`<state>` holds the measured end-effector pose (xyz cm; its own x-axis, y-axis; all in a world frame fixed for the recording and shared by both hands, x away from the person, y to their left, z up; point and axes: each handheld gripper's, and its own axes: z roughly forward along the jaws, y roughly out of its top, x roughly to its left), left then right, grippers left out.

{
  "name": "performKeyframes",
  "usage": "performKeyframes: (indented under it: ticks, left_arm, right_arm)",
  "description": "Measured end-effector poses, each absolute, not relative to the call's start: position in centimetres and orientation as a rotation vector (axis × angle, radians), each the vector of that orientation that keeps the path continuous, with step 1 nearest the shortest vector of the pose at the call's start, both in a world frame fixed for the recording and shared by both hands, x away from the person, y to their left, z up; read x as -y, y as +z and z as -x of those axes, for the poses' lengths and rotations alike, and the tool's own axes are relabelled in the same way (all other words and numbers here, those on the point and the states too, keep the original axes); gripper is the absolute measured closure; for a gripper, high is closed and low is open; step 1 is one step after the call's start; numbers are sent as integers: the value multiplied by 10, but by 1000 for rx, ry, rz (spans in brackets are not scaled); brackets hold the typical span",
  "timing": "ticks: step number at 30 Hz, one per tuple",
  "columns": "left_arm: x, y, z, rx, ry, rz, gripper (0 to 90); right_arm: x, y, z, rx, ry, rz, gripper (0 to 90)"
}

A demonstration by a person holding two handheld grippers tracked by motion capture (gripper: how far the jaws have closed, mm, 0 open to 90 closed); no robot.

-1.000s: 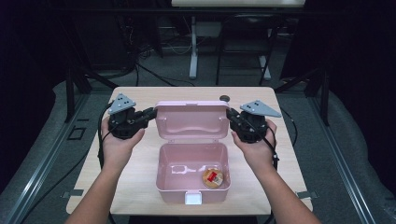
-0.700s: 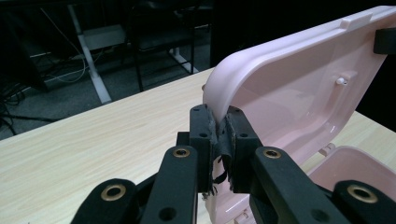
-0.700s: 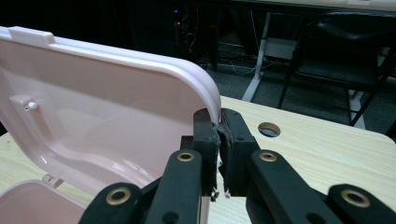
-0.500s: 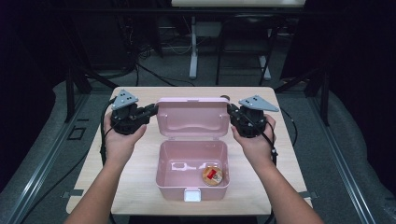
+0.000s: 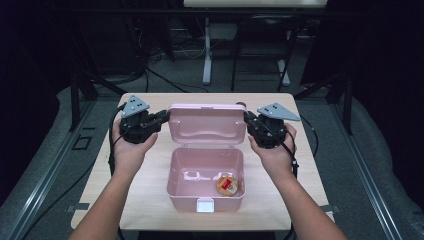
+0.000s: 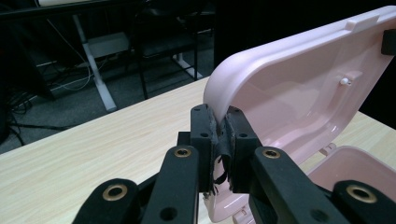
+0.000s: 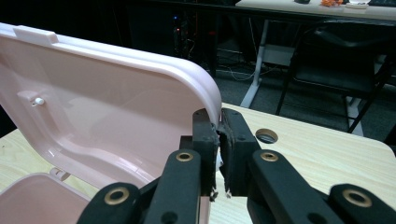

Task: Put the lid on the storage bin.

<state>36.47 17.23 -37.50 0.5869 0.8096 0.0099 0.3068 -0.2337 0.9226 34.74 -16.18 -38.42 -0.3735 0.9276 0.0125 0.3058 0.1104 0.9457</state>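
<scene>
Between the two pairs of tongs stands the raised lid [image 5: 207, 125] of a pink box [image 5: 206, 172], and each pair is clenched on one of its side edges. In the left gripper view the left tongs [image 6: 219, 135] pinch the lid's rounded rim, the pale pink edge running up from between the two black jaws and away to the right. In the right gripper view the right tongs [image 7: 218, 135] grasp the opposite rounded corner in the same way, with the hollow inside of the lid spreading off to the left.

From above, the left tongs [image 5: 162, 117] meet the lid at its left edge and the right tongs [image 5: 247, 120] meet it at its right edge, both near the lid's upper corners. The person's left hand [image 5: 131, 145] and right hand [image 5: 272, 147] sit just outside the box on either side, forearms coming in from the near edge of the desk [image 5: 145, 200].

The lid is tilted open, its inner face turned toward the person, hinged along the far rim of the box. The box's open tray lies nearer the person than both tongs, roughly at the middle of the desk, with a white latch [image 5: 204, 205] on its near wall. Inside the tray, toward its right near corner, lies a small round orange-and-red thing [image 5: 227, 185]; what it is I cannot tell.

A round hole [image 7: 266, 136] in the desk shows beyond the right tongs.
</scene>
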Motion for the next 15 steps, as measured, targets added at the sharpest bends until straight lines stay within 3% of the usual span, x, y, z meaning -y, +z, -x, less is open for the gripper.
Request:
performKeyframes:
  ticks: [15]
  left_arm:
    - [-177,-378,-360,-909,592,-1785,835]
  right_arm:
    - [160,-385,-339,-1770,1284,-1192,833]
